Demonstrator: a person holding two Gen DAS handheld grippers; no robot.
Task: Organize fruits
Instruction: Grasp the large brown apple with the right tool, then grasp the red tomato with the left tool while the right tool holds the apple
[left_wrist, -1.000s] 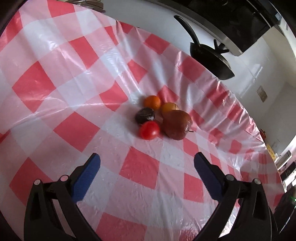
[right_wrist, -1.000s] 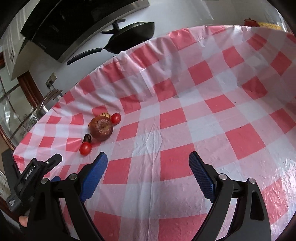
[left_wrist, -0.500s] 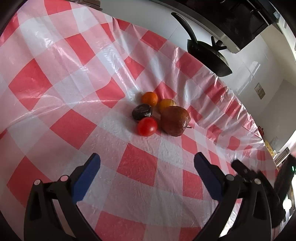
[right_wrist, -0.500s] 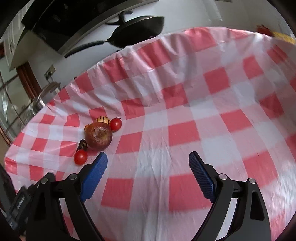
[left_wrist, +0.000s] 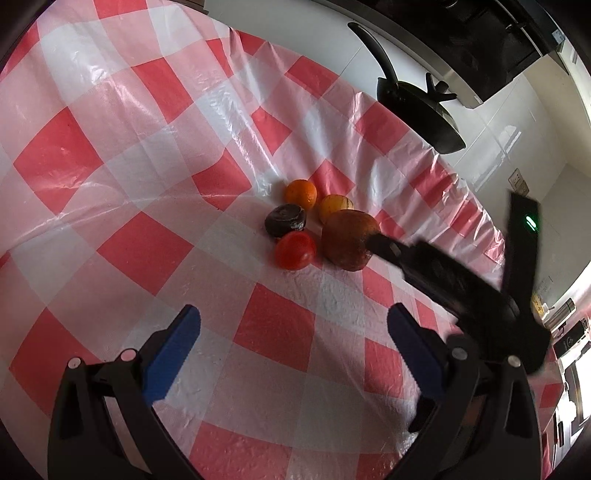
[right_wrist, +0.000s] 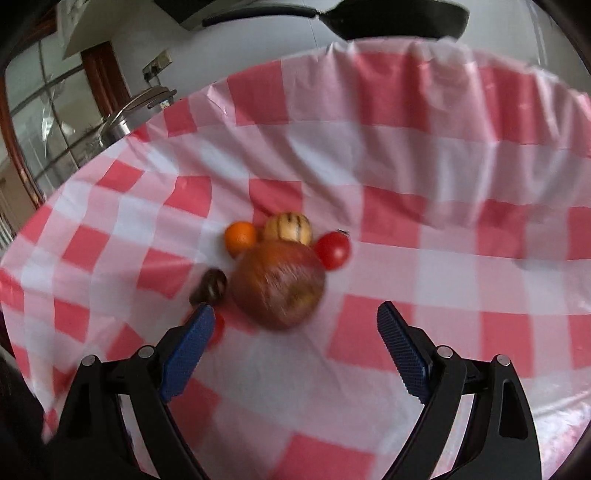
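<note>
Several fruits cluster on the red-and-white checked cloth (left_wrist: 147, 243). In the left wrist view they are an orange (left_wrist: 301, 192), a yellow striped fruit (left_wrist: 335, 207), a dark fruit (left_wrist: 285, 220), a red tomato (left_wrist: 294, 250) and a large brown-red fruit (left_wrist: 347, 238). My left gripper (left_wrist: 291, 317) is open, short of the cluster. One right gripper finger (left_wrist: 384, 246) reaches the large fruit from the right. In the right wrist view my right gripper (right_wrist: 295, 310) is open, with the large fruit (right_wrist: 279, 284) just ahead of its tips. A second tomato (right_wrist: 332, 251) lies behind it.
A black frying pan (left_wrist: 424, 110) sits beyond the cloth's far edge, also seen in the right wrist view (right_wrist: 399, 18). A steel pot (right_wrist: 129, 118) stands off the table's left end. The cloth's ruffled edge (left_wrist: 461, 206) lies just behind the fruits.
My right gripper has swept in towards the fruit cluster, which now fills its view, and it has entered the left wrist view. The left gripper has crept slightly closer. Both have stayed open.
</note>
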